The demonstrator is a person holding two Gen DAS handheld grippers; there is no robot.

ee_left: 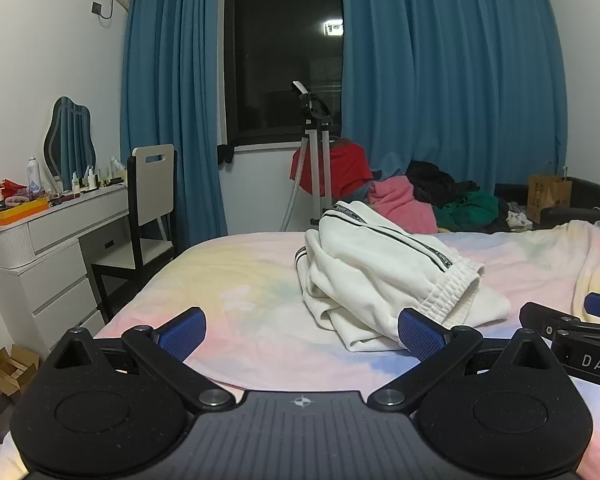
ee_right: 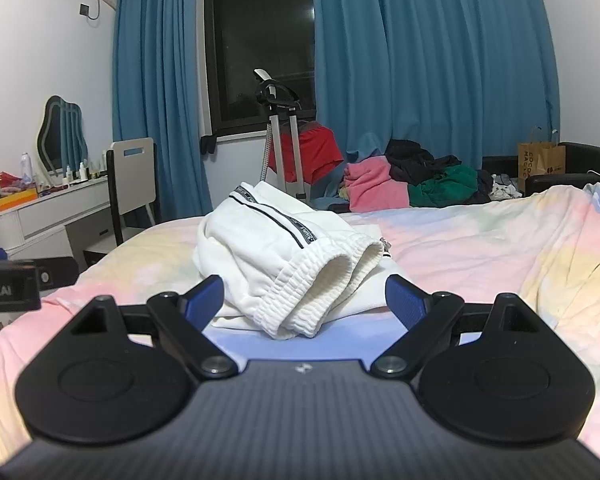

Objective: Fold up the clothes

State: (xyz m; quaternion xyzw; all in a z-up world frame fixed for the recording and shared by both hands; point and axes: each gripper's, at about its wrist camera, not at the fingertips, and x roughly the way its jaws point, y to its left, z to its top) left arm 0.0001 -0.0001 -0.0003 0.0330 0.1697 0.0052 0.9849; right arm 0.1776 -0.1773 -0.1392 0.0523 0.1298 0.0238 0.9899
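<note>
White trousers [ee_left: 384, 276] with a black side stripe lie bunched on the pastel bedsheet [ee_left: 236, 280]; their elastic cuffs face me. My left gripper [ee_left: 300, 330] hovers open just short of the garment, which lies ahead and to its right. In the right wrist view the same trousers [ee_right: 284, 256] lie straight ahead, their cuffs between the spread blue pads. My right gripper [ee_right: 304, 300] is open and touches nothing. Each gripper shows at the edge of the other's view: the right one [ee_left: 580, 336], the left one [ee_right: 16, 280].
A pile of pink, green and black clothes [ee_right: 412, 184] lies beyond the bed's far edge. A garment steamer stand [ee_left: 316, 160] with a red cloth stands by the window. A white dresser [ee_left: 52, 240] and chair [ee_left: 148, 208] are at left.
</note>
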